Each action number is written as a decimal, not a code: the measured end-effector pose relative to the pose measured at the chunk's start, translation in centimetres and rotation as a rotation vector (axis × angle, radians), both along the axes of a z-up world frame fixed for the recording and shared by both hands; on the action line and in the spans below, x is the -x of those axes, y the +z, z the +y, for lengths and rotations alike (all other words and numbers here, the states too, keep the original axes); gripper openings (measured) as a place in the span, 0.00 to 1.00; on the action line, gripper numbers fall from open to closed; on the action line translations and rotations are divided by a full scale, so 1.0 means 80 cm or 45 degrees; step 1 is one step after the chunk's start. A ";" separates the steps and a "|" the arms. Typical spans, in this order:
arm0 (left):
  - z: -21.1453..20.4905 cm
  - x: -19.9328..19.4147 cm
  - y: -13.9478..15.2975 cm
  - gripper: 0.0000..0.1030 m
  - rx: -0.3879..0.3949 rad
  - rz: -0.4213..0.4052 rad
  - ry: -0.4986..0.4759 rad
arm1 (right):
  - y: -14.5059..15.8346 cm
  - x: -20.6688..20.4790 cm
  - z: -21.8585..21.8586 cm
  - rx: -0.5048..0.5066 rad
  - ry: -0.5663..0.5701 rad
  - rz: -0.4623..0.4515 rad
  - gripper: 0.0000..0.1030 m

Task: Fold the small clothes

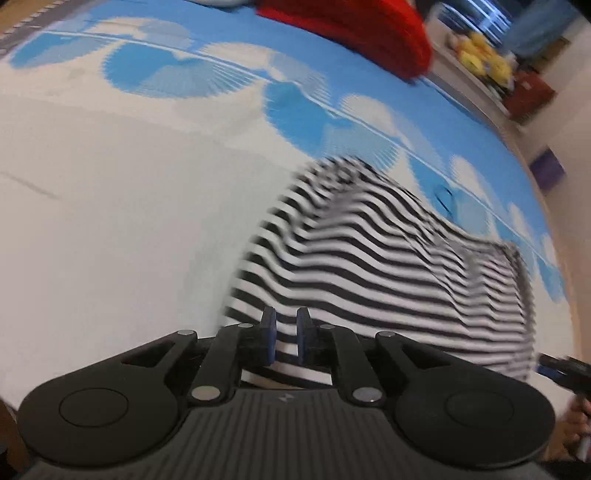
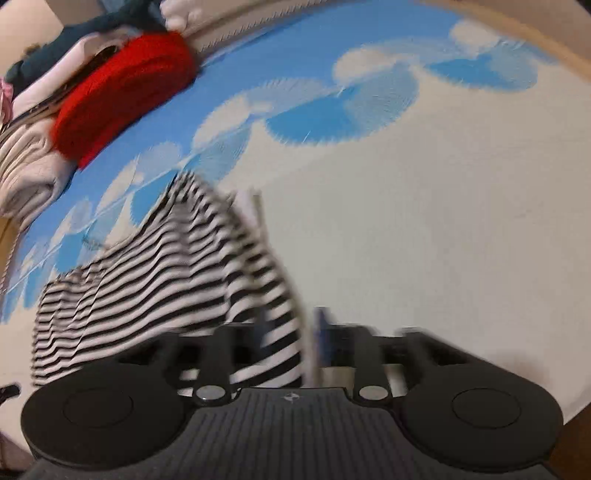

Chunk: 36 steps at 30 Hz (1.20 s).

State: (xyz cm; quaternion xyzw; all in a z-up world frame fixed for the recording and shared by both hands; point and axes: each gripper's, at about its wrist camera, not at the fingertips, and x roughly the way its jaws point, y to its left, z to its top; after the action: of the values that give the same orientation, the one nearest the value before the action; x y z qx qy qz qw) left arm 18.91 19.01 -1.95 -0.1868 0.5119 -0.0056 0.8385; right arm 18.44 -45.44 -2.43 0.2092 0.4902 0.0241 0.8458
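A black-and-white striped garment (image 1: 369, 258) lies on the bed, partly lifted at its near edge; it also shows in the right wrist view (image 2: 155, 273). My left gripper (image 1: 286, 341) has its blue-padded fingers a small gap apart with striped cloth between them. My right gripper (image 2: 291, 343) is blurred by motion; striped cloth runs between its fingers. The tip of the right gripper (image 1: 561, 369) shows at the right edge of the left wrist view.
The bedsheet (image 1: 110, 221) is white with a blue cloud pattern. A red knitted item (image 1: 354, 33) lies at the far side, also in the right wrist view (image 2: 125, 96), next to a pile of folded clothes (image 2: 29, 162). A shelf with yellow toys (image 1: 480, 55) stands beyond the bed.
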 end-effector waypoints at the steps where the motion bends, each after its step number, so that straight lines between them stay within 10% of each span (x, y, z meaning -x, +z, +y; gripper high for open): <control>1: -0.007 -0.001 -0.003 0.10 0.011 0.017 -0.034 | -0.009 -0.005 0.006 -0.012 0.034 0.047 0.47; 3: -0.023 -0.006 -0.013 0.15 0.018 0.075 -0.085 | -0.024 -0.012 0.026 0.044 0.110 0.123 0.47; 6: -0.038 -0.022 -0.047 0.18 -0.057 0.255 -0.112 | -0.031 -0.016 0.048 0.131 0.190 0.155 0.12; 10: -0.043 -0.030 -0.055 0.19 -0.108 0.292 -0.072 | -0.021 -0.010 0.031 0.120 0.064 0.123 0.07; 16: -0.047 -0.039 -0.030 0.19 -0.050 0.150 -0.022 | -0.021 -0.011 0.054 0.277 0.145 0.180 0.17; 22: -0.066 -0.054 -0.027 0.20 0.016 0.100 -0.061 | 0.022 -0.011 0.067 0.283 0.169 -0.122 0.22; 27: -0.073 -0.054 -0.044 0.22 -0.030 0.190 -0.086 | -0.037 -0.025 0.075 0.372 0.288 0.248 0.32; 36: -0.047 -0.013 -0.001 0.27 -0.034 0.035 0.012 | 0.024 -0.008 0.042 0.304 0.128 -0.035 0.36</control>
State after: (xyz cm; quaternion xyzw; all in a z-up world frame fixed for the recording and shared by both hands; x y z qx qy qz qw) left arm 19.97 15.23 -2.02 -0.1781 0.5226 0.0077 0.8338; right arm 19.12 -42.07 -0.49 0.0821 0.4877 0.0108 0.8691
